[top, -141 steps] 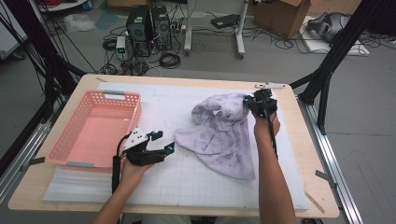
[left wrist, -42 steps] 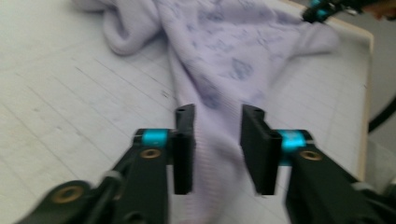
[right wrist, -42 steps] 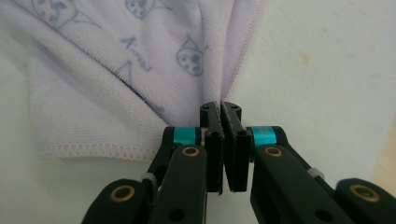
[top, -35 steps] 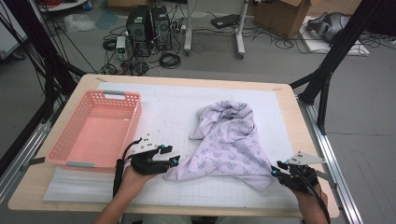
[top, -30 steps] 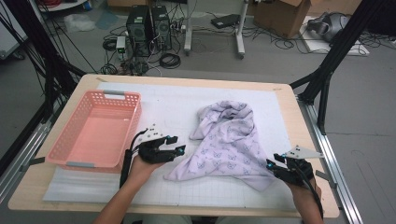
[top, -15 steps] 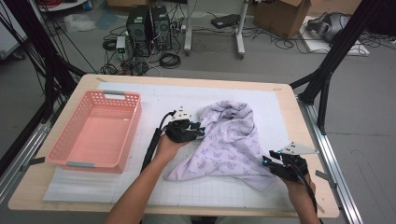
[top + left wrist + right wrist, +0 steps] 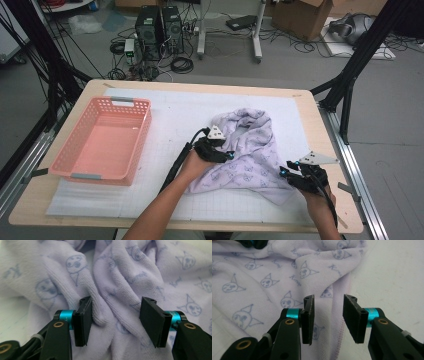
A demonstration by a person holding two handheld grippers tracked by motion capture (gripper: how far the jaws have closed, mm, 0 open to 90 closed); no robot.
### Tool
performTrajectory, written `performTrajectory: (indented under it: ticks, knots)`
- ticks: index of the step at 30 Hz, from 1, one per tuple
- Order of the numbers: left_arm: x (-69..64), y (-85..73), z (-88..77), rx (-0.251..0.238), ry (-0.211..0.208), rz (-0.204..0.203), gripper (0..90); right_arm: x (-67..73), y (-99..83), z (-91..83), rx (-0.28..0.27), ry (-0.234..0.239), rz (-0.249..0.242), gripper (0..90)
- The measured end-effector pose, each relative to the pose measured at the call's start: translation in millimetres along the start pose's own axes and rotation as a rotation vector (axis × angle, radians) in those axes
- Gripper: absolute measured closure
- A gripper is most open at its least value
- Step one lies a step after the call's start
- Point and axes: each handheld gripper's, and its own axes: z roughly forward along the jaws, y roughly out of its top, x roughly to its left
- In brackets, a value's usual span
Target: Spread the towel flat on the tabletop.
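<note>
- Left gripper (image 7: 226,154), jaws just reopened and spread, over folds of the lilac cat-print towel (image 7: 250,150) mid-table beside a pink basket (image 7: 102,145)
- Right gripper (image 7: 292,176), jaws parted, straddles the towel's hem, unpinched

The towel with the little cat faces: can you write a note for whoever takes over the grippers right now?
Left gripper: fingers open over the crumpled middle of the towel, a raised fold between them but not pinched; they have just been opening.
Right gripper: fingers open at the towel's near right hem, nothing held.
Things: the towel lies bunched on the white mat, right of centre. The pink basket sits at the left with nothing in it.
Done: both grippers are at the towel.
Left: probably grip the towel, then straighten or fold it, perhaps for the basket.
</note>
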Motion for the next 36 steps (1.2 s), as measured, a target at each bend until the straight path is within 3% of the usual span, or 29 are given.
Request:
performTrajectory:
  ticks: [2,4,7,12,16,20,21,23,25,28,32,34,36]
  knots:
    - [-3.8,0.6,1.6,0.014,0.012,0.028,54.7,0.8,0.9,0.5,-0.001,0.004,-0.002,60.2]
    - [-3.8,1.1,0.1,0.018,0.024,0.044,72.1,1.5,2.1,1.9,-0.004,0.007,0.000,58.7]
    - [-0.1,1.6,-7.1,0.024,0.004,0.023,79.4,3.8,5.0,5.3,-0.003,0.018,0.002,56.0]
    - [8.9,-6.5,-34.4,-0.021,0.017,-0.019,80.4,6.1,14.8,21.7,-0.007,0.036,0.018,47.0]
    - [15.5,-18.1,-56.5,-0.039,0.029,-0.045,80.6,15.2,25.5,44.5,0.036,0.062,-0.019,46.9]
    - [21.1,-28.4,-74.4,-0.051,0.027,-0.065,80.5,26.6,29.5,63.1,0.115,0.073,-0.066,56.8]
    - [21.2,-30.7,-77.8,-0.049,0.023,-0.068,80.5,28.6,29.5,63.8,0.112,0.072,-0.069,61.1]
    - [20.2,-35.1,-82.8,-0.050,0.016,-0.066,80.5,28.9,29.4,62.1,0.117,0.111,-0.070,75.1]
    - [17.9,-39.3,-86.7,-0.050,0.009,-0.066,80.4,31.2,28.2,58.7,0.126,0.128,-0.075,81.7]
    - [17.0,-45.8,-92.4,-0.056,0.011,-0.070,79.4,35.6,25.4,50.4,0.146,0.181,-0.071,83.7]
    - [15.2,-52.7,-93.0,-0.049,-0.004,-0.094,77.7,46.1,15.8,34.1,0.154,0.237,-0.105,83.8]
    - [13.6,-53.0,-92.0,-0.042,-0.016,-0.097,73.8,50.6,11.5,23.4,0.150,0.252,-0.110,83.8]
    - [13.6,-51.5,-93.0,-0.060,0.003,-0.117,65.7,54.8,8.4,13.1,0.146,0.271,-0.118,83.8]
